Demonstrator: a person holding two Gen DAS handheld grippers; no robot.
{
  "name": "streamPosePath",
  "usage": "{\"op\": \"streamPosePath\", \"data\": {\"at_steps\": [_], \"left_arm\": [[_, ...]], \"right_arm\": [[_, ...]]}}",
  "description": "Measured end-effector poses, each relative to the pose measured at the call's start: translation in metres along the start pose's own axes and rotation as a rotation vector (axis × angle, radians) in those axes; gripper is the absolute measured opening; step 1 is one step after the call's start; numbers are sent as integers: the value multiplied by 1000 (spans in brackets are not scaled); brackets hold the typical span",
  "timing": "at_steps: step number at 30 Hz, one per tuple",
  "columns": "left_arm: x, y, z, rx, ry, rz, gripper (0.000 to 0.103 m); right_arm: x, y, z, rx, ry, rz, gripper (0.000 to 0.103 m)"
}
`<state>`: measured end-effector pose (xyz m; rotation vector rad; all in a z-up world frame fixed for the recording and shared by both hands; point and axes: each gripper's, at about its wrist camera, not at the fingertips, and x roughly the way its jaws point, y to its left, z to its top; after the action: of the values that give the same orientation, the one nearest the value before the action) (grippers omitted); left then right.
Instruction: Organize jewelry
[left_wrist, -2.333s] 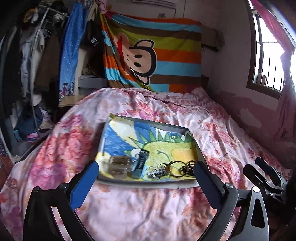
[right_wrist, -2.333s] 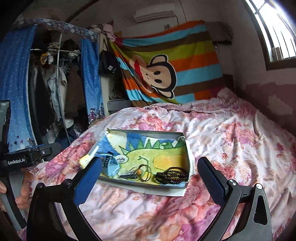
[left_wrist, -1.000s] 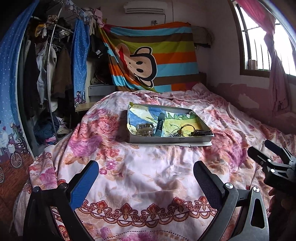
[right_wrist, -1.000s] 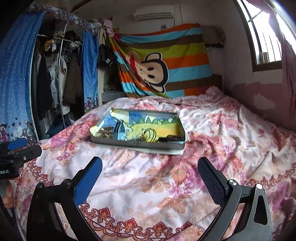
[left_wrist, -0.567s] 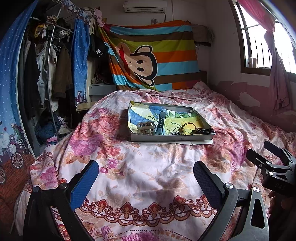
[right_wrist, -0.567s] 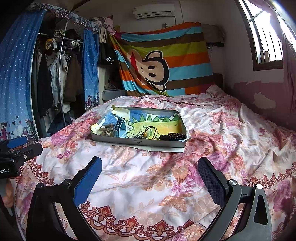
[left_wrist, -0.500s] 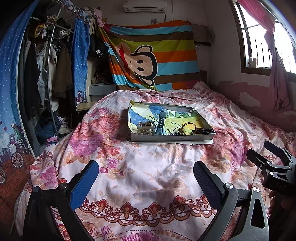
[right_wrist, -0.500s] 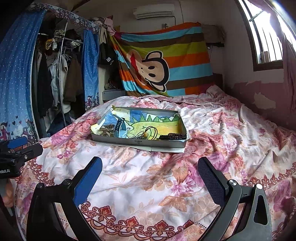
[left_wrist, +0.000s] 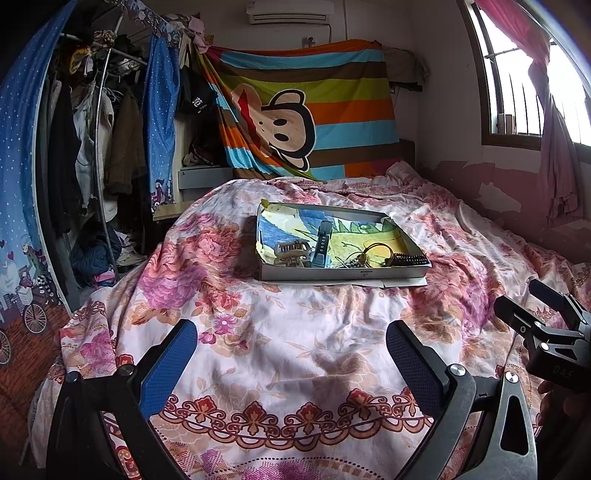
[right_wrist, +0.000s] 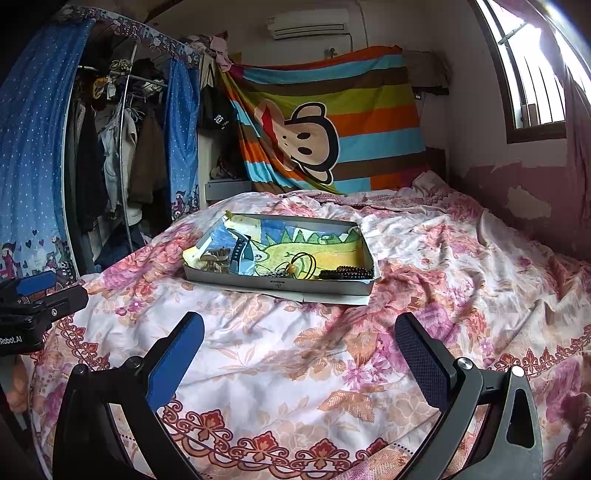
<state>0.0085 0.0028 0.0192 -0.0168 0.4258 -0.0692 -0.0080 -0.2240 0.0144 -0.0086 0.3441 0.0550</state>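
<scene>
A shallow grey box (left_wrist: 343, 274) (right_wrist: 280, 284) lined with a dinosaur drawing sits mid-bed on the floral cover. Inside lie a pale hair claw (left_wrist: 291, 251) (right_wrist: 214, 256), a dark blue watch strap (left_wrist: 322, 243) (right_wrist: 239, 251), a cord loop with a bead (left_wrist: 373, 253) (right_wrist: 299, 264) and a dark beaded bracelet (left_wrist: 408, 259) (right_wrist: 345, 273). My left gripper (left_wrist: 290, 354) and right gripper (right_wrist: 299, 350) both hang open and hold nothing, well short of the box, over the near end of the bed.
A floral bedcover (left_wrist: 295, 332) spreads wide around the box. A clothes rack (left_wrist: 96, 147) behind blue curtains stands at the left. A striped monkey blanket (left_wrist: 306, 110) hangs on the far wall. A barred window (left_wrist: 524, 92) with a pink curtain is at the right.
Both grippers have pulled back from just above the box to the near end of the bed, so the box looks small and far; in the last half second nothing moves.
</scene>
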Motion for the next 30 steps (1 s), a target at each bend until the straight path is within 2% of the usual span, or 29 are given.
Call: {"op": "streamPosePath", "data": {"at_steps": [30], "left_arm": [[0,-1,0,2,0,0,103]], "right_arm": [[-1,2,1,-3,0,1,101]]}}
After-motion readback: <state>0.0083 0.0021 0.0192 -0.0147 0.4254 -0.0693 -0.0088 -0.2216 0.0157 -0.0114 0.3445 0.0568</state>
